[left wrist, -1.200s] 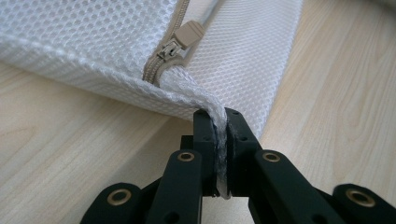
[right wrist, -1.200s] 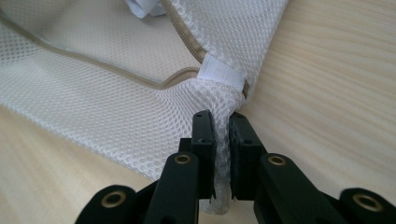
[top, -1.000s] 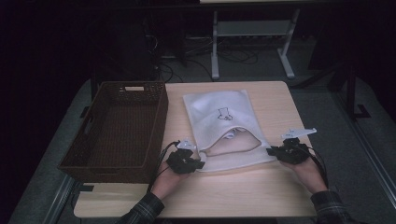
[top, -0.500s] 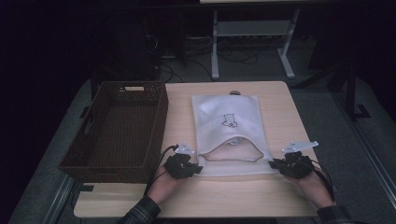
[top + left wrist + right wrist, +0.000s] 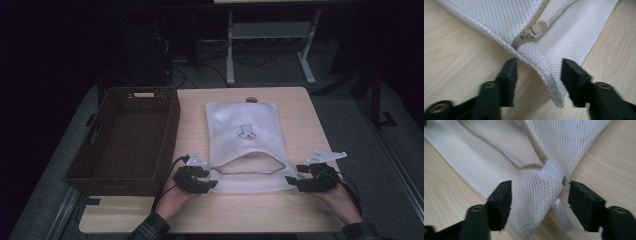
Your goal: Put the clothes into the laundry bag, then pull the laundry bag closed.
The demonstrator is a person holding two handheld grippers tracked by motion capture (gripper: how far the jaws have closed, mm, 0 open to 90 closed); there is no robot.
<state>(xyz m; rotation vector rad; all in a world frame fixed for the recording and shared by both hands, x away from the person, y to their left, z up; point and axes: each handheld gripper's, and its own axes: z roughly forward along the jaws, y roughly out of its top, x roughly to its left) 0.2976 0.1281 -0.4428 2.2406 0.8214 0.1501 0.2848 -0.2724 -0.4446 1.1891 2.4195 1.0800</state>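
While both tongs point(image 5: 537, 75) point(image 5: 540, 202) gape released, white mesh bag point(image 5: 245, 130) lies flat, unzipped.

Bag point(image 5: 247, 125): small dark print point(image 5: 246, 132) on top face, too small to read from high view. Interior past the gaping mouth point(image 5: 248, 164) not resolvable. Bag cropped by top edge in both gripper views.
Basket point(image 5: 125, 137): floor dim, contents cannot be judged.
Left gripper point(image 5: 537, 80): jaw bases cut by bottom edge, right jaw blurred.
Right gripper point(image 5: 540, 203): jaws blurred, possibly motion.
Table point(image 5: 295, 107): near edge partly hidden by forearms.
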